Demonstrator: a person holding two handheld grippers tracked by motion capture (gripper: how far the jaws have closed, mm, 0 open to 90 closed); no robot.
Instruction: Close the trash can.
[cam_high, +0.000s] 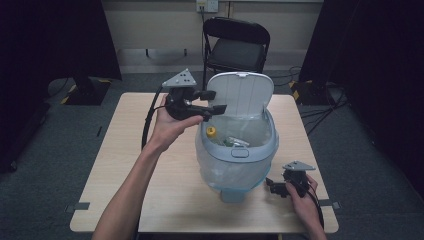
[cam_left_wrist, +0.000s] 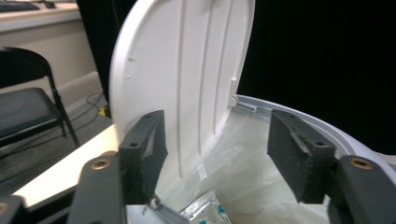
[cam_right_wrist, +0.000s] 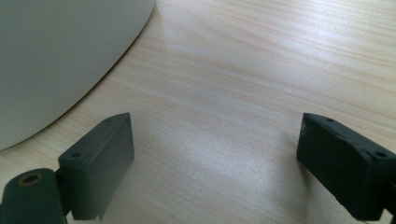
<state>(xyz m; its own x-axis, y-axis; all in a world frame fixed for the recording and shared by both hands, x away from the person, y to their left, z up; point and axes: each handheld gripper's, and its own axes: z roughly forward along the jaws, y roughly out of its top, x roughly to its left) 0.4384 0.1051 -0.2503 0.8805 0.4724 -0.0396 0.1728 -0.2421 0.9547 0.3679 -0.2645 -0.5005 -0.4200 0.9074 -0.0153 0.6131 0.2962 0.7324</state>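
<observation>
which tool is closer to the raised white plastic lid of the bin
Left. The left tool hovers open right beside the raised white plastic lid, above the bin's rim. The right tool rests low on the table by the bin's base.

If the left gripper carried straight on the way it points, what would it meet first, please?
Probably the raised white plastic lid of the bin, dead ahead between the open jaws of the left gripper; depth is hard to judge.

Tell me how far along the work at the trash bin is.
Done: the trash bin is lined with a clear bag, its lid stands open, and a yellow-capped bottle and wrappers lie inside. In hand: the left claw hovers open and empty at the bin's rim by the lid. Left, probably: closing the lid. The right claw rests open on the table.
</observation>
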